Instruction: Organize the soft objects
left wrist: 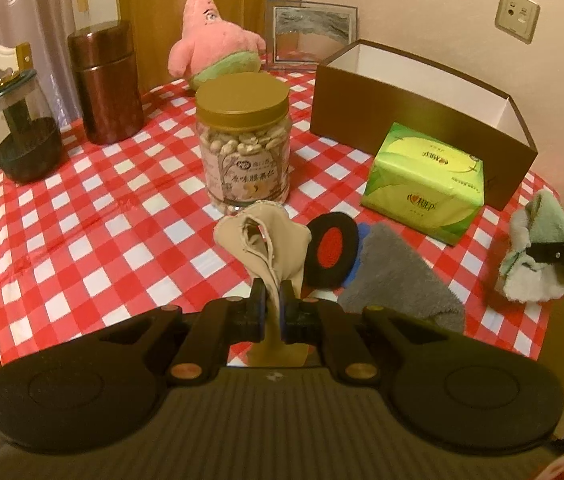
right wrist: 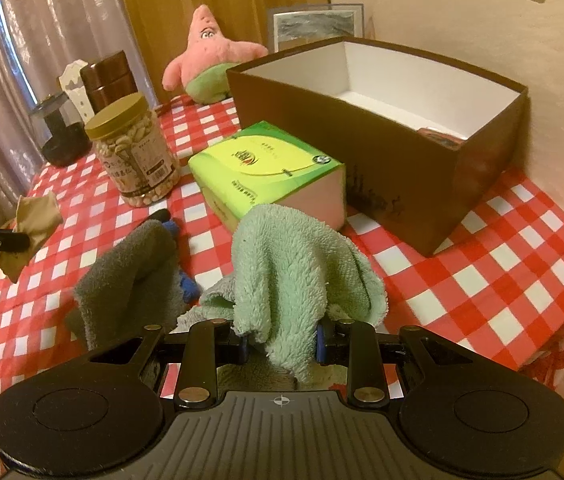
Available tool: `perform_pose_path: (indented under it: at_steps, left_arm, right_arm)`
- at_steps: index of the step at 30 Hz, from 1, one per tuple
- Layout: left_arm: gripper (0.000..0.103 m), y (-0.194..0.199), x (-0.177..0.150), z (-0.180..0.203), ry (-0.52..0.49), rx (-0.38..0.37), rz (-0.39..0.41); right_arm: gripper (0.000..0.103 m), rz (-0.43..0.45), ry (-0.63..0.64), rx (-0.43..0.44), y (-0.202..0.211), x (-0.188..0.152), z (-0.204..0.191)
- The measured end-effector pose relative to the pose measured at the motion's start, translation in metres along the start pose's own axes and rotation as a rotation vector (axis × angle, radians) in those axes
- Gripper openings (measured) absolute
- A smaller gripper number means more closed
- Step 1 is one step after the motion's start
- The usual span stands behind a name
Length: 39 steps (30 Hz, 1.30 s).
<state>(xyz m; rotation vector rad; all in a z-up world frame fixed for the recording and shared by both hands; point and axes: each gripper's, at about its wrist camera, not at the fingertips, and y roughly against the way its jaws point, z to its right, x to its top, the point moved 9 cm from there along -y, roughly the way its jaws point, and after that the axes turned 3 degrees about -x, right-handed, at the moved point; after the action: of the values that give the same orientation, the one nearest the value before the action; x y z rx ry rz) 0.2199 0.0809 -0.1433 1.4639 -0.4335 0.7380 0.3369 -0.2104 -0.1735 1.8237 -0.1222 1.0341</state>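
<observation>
The left tool (left wrist: 270, 304) has its jaws pressed almost together, pinching a thin beige cloth (left wrist: 262, 236) that stands up in a crumpled bunch above the pads, lifted clear of the counter (left wrist: 82, 208) with its red-and-white checked cover. The right tool (right wrist: 280, 338) stands partly spread, its pads clamped on a thick wad of a mint-green fluffy towel (right wrist: 297, 264), which drapes over the fingers and hangs off the counter.

On the cover between the two tools lie a grey fluffy cloth (left wrist: 397, 276) and, just beside it, a black round pad with a red centre (left wrist: 331, 250), with something blue showing at its edge. Beyond them sits a green tissue pack (left wrist: 425, 184), close against an open brown box (right wrist: 381, 120) with white inside walls. A jar of nuts (left wrist: 244, 140) stands mid-counter, and a pink starfish plush (left wrist: 214, 36) leans at the far edge.
</observation>
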Motion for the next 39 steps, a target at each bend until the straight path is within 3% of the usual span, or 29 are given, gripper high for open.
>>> perform_pose_path:
  at_steps: [17, 31, 39]
  left_arm:
    - [0.005, 0.002, 0.051, 0.034, -0.07, -0.041, 0.084]
    - [0.005, -0.015, 0.124, 0.055, -0.158, -0.022, 0.181]
    - [0.006, -0.039, 0.165, 0.082, -0.181, -0.059, 0.206]
  right_arm:
    - [0.029, 0.083, -0.034, -0.049, 0.045, 0.033, 0.037]
    - [0.029, 0.219, -0.022, -0.094, 0.07, 0.097, 0.08]
    - [0.029, 0.276, 0.02, -0.085, 0.06, 0.139, 0.093]
